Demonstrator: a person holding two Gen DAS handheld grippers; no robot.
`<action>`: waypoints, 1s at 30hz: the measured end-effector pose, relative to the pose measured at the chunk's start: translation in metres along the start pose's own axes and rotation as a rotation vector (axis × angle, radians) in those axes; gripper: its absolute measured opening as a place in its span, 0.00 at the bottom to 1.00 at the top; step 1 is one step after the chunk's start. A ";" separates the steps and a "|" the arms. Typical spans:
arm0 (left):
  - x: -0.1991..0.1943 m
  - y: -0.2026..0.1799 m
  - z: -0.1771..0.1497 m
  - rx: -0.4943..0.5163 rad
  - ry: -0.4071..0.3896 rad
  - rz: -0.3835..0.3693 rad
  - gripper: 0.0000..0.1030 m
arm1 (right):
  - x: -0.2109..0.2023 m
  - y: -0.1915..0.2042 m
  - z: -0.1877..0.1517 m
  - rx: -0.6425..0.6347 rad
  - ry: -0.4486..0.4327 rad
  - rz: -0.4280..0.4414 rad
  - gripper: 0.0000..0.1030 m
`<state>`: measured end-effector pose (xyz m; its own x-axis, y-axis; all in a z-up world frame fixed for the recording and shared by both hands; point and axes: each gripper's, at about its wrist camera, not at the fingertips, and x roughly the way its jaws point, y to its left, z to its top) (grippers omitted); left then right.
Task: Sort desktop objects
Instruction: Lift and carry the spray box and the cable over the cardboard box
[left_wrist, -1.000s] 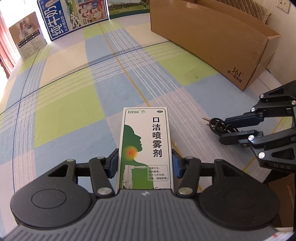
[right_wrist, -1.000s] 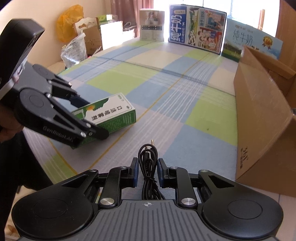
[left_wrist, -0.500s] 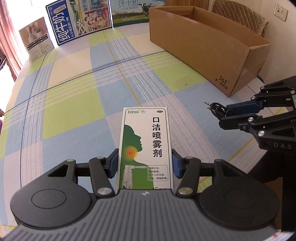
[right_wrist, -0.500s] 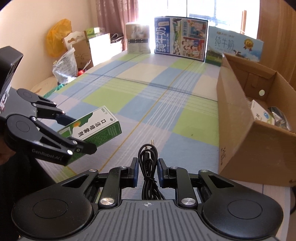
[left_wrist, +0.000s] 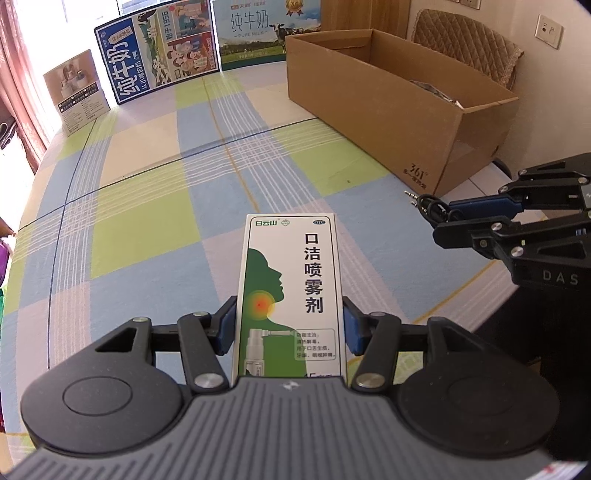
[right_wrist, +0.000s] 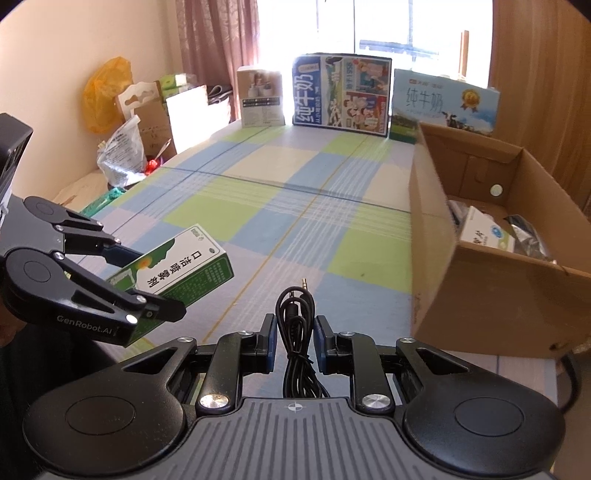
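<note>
My left gripper (left_wrist: 289, 325) is shut on a green-and-white throat-spray box (left_wrist: 291, 280), held lengthwise above the checked tablecloth (left_wrist: 147, 206). The right wrist view shows the same left gripper (right_wrist: 159, 284) and spray box (right_wrist: 184, 266) at the left, lifted off the table. My right gripper (right_wrist: 294, 341) is shut on a coiled black audio cable (right_wrist: 295, 310) whose plug sticks out forward. In the left wrist view the right gripper (left_wrist: 448, 219) and its cable (left_wrist: 424, 203) hang at the right, near the corner of an open cardboard box (left_wrist: 388, 110).
The cardboard box (right_wrist: 461, 288) stands on the table's right side, with a white packet (right_wrist: 484, 230) and dark items inside. Milk cartons (right_wrist: 341, 96) and a small display box (right_wrist: 260, 98) line the far edge. Bags (right_wrist: 118, 155) sit beyond the left edge.
Both grippers have risen above the table with the spray box and the cable still held. More of the far end and the cardboard box's inside now shows.
</note>
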<state>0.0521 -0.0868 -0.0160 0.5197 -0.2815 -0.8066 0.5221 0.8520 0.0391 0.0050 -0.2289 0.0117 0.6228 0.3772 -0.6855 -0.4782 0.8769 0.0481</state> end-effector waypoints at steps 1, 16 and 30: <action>-0.001 -0.002 0.000 0.002 -0.001 -0.001 0.49 | -0.003 -0.001 0.000 0.004 -0.003 -0.004 0.17; -0.004 -0.041 0.023 0.048 -0.030 -0.061 0.49 | -0.052 -0.044 -0.001 0.108 -0.057 -0.120 0.17; -0.003 -0.092 0.072 0.120 -0.079 -0.154 0.49 | -0.084 -0.096 0.016 0.151 -0.126 -0.202 0.17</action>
<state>0.0511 -0.1966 0.0251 0.4762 -0.4422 -0.7601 0.6739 0.7388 -0.0077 0.0082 -0.3397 0.0759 0.7728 0.2164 -0.5966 -0.2447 0.9690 0.0346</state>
